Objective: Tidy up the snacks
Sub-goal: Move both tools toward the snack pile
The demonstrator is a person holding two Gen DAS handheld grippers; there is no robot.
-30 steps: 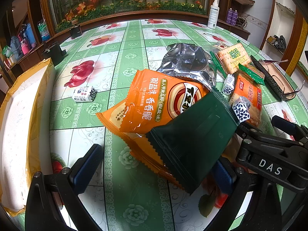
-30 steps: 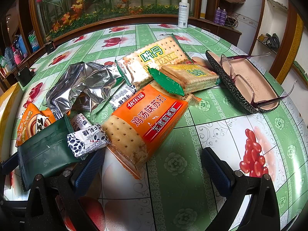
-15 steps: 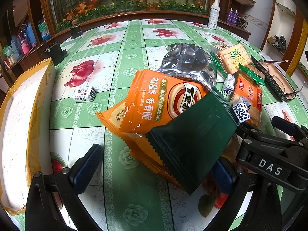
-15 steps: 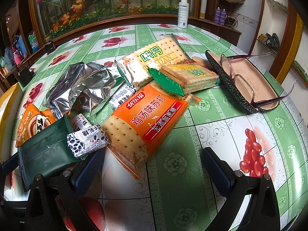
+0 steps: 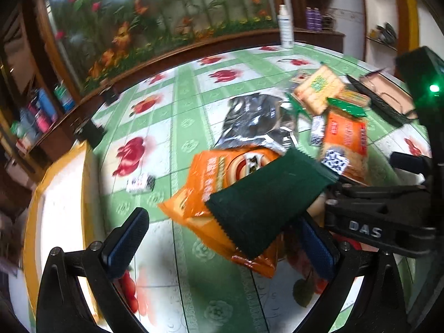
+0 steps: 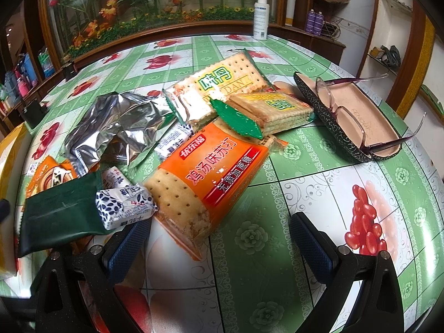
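In the left wrist view, which is blurred by motion, a dark green packet point(image 5: 263, 205) lies across an orange snack bag point(image 5: 205, 186). My left gripper point(image 5: 222, 247) is open, and the near ends of both packets sit between its fingers. A small wrapped candy point(image 5: 140, 184) lies alone to the left. In the right wrist view my right gripper point(image 6: 220, 247) is open just short of an orange cracker pack point(image 6: 211, 177). Two wrapped candies point(image 6: 125, 208) rest on the green packet point(image 6: 61, 222) by its left finger point(image 6: 127, 244).
A crumpled silver foil bag point(image 6: 119, 122) and two more cracker packs point(image 6: 219, 88) point(image 6: 272, 108) lie behind. Glasses in an open case point(image 6: 349, 116) sit at the right, and a spray bottle point(image 6: 261, 16) stands at the far edge. A yellow-rimmed white box point(image 5: 61, 208) stands at the left.
The left wrist view has pulled back and swung, so the packets look smaller and blurred. The right gripper has barely moved. Both grippers are still open.
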